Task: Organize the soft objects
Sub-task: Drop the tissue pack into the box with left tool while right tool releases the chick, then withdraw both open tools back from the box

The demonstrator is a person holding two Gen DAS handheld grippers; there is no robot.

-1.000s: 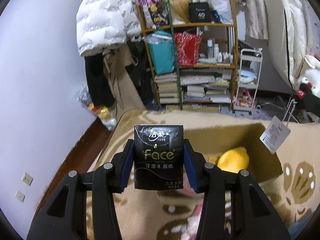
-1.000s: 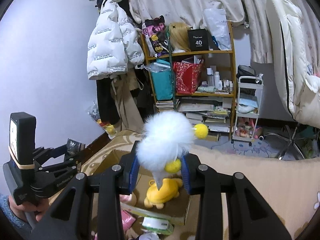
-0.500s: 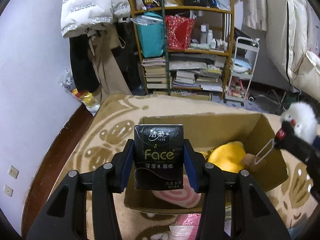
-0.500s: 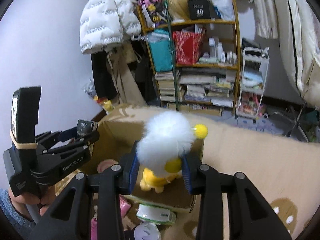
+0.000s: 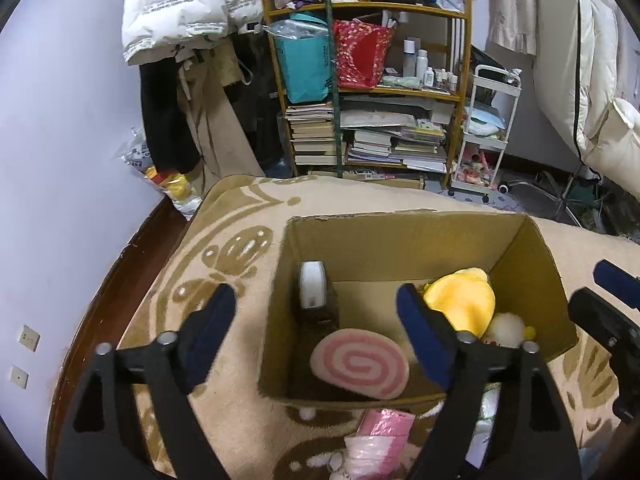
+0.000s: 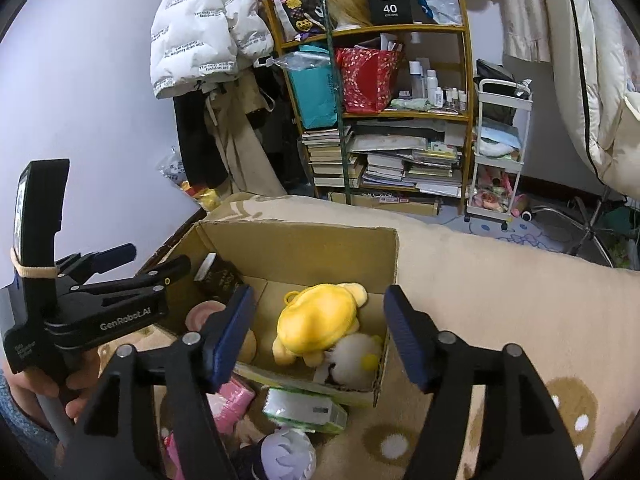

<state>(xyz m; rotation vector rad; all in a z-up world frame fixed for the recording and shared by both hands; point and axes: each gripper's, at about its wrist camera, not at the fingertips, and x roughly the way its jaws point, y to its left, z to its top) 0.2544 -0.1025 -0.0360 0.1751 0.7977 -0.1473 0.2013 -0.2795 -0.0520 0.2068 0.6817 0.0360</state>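
Black tissue pack [image 5: 316,300] inside cardboard box [image 5: 400,240]: print blurred, unreadable; lower part lost in shadow behind pink swirl cushion [image 5: 360,364]. White fluffy toy [image 5: 505,330] partly hidden behind yellow plush [image 5: 460,300] and left gripper [image 5: 316,322] finger. Pink packet [image 5: 382,432] cut by bottom edge. Right gripper [image 6: 318,320] view: purple-white round item [image 6: 288,454] cut off at bottom, kind unclear; green-white pack [image 6: 304,406] label too small to read; brown object [image 6: 248,346] behind left finger mostly hidden. Shelf bottles [image 6: 436,92] too small to identify.
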